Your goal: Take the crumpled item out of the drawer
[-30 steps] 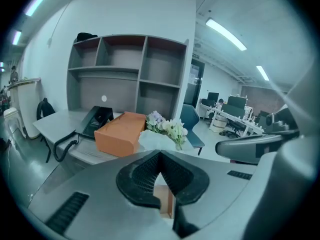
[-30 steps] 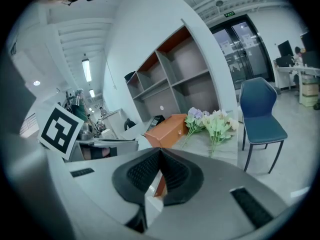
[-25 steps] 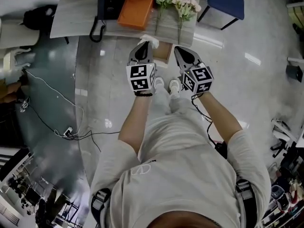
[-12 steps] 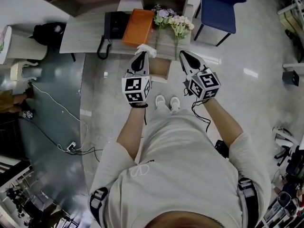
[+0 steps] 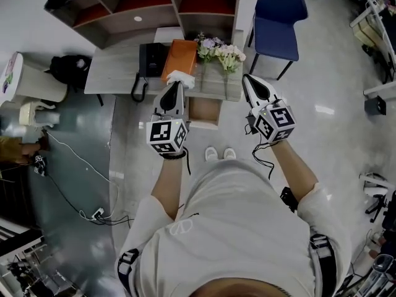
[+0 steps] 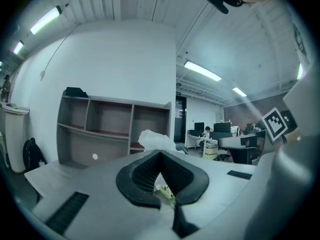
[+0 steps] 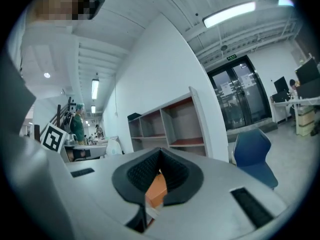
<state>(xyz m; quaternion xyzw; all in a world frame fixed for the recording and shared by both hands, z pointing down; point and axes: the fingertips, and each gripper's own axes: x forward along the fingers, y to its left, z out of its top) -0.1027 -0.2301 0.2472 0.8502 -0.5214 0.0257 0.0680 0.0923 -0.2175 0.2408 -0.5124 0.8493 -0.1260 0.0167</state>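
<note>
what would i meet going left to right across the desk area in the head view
black bag → black telephone → orange box → flowers → blue chair

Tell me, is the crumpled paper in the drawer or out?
Out. The left gripper pinches the crumpled paper, clear of the open drawer.

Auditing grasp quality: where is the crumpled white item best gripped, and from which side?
Probably a bunched fold at its near edge, approached level from the person's side: the crumpled white item is soft and shapeless, and the left gripper holds it so.
</note>
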